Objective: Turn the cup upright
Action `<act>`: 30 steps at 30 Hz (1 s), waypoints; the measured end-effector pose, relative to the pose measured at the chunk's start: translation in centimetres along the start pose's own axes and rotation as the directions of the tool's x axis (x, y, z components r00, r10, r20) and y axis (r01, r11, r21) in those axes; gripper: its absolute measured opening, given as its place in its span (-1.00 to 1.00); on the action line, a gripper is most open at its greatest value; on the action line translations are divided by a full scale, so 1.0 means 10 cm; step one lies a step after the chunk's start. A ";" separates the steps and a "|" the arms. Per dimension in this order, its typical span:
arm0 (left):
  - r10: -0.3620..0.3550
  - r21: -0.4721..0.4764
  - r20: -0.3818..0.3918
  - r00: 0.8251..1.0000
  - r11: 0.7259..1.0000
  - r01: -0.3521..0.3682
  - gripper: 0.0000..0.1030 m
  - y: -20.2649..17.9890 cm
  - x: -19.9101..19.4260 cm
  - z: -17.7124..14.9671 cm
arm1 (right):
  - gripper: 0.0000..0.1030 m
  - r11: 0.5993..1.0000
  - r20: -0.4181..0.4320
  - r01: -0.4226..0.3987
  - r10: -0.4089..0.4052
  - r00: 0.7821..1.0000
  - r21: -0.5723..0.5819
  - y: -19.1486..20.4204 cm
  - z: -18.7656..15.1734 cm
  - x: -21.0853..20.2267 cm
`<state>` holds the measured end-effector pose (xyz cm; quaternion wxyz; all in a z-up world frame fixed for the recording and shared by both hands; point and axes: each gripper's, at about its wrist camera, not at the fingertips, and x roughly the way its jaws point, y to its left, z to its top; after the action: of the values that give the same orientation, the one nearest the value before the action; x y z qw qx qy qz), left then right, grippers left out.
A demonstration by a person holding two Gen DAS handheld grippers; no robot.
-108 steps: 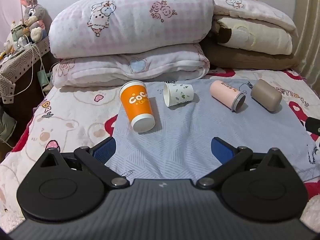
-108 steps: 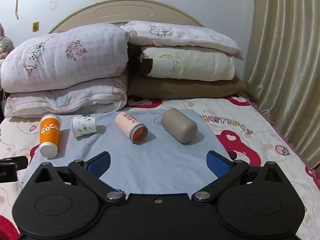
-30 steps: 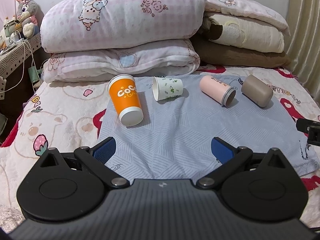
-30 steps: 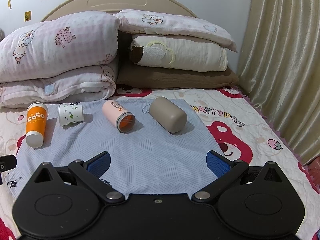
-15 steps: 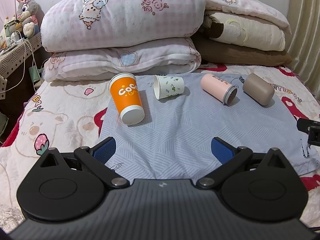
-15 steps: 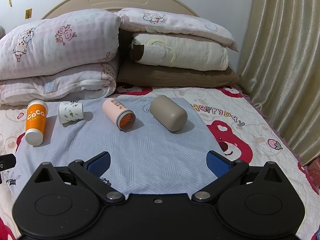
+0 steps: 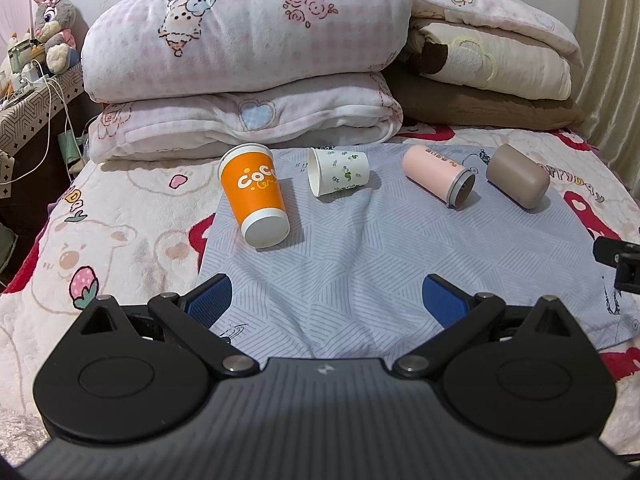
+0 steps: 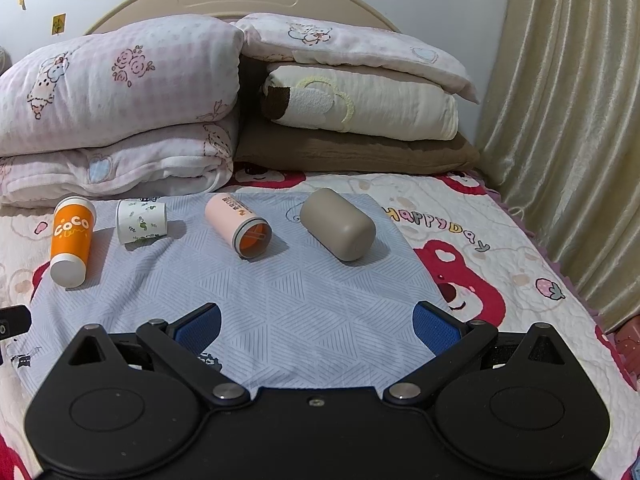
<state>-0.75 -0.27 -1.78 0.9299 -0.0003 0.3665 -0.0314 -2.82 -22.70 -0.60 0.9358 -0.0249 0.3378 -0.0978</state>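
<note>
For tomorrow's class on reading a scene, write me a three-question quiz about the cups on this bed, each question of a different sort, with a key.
1. True or false: the orange cup stands upright.
2. How many cups lie on the grey cloth?
3. Which cup's open mouth faces the right gripper? A) pink cup B) taupe cup C) white cup

Key: 1 false; 2 four; 3 A.

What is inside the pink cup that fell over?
The pink cup lies on its side on the blue cloth, mouth toward the camera. Its inside looks orange, with a pale stick-like shape. Deeper in is shadowed, so I cannot tell more.
</note>
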 end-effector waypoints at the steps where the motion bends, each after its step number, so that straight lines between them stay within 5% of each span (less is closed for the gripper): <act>1: 0.000 0.001 -0.001 1.000 1.000 0.000 1.00 0.00 0.00 0.00 | 1.00 1.000 -0.001 0.000 0.000 1.000 -0.002 0.00 0.00 0.00; 12: -0.005 0.031 -0.027 1.000 0.999 0.006 1.00 -0.19 -0.04 0.11 | 1.00 1.000 -0.017 -0.011 0.012 1.000 0.015 -0.09 0.01 0.05; 19: -0.047 0.040 -0.051 0.998 0.998 0.050 1.00 -0.49 0.08 0.44 | 1.00 0.994 0.038 -0.103 0.104 0.994 -0.029 -0.30 0.06 0.10; 23: -0.059 0.063 -0.042 0.997 0.996 0.061 1.00 -0.75 0.23 0.64 | 1.00 0.967 0.143 -0.233 0.247 0.959 -0.104 -0.46 0.09 0.16; 26: -0.114 0.024 -0.052 0.992 0.993 0.115 1.00 -0.90 0.39 0.76 | 1.00 0.936 0.228 -0.325 0.349 0.909 -0.136 -0.64 0.11 0.29; 28: -0.135 0.012 -0.047 0.990 0.991 0.136 1.00 -1.04 0.51 0.81 | 1.00 0.906 0.211 -0.397 0.421 0.882 -0.145 -0.76 0.16 0.47; 30: -0.167 0.007 -0.055 0.984 0.986 0.168 1.00 -1.20 0.68 0.84 | 1.00 0.891 0.164 -0.425 0.449 0.879 -0.160 -0.85 0.24 0.69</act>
<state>9.25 -12.83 0.00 0.9136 -0.0249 0.3903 -0.1115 2.49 -32.43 -2.09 0.9591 -0.0131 0.2459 0.1393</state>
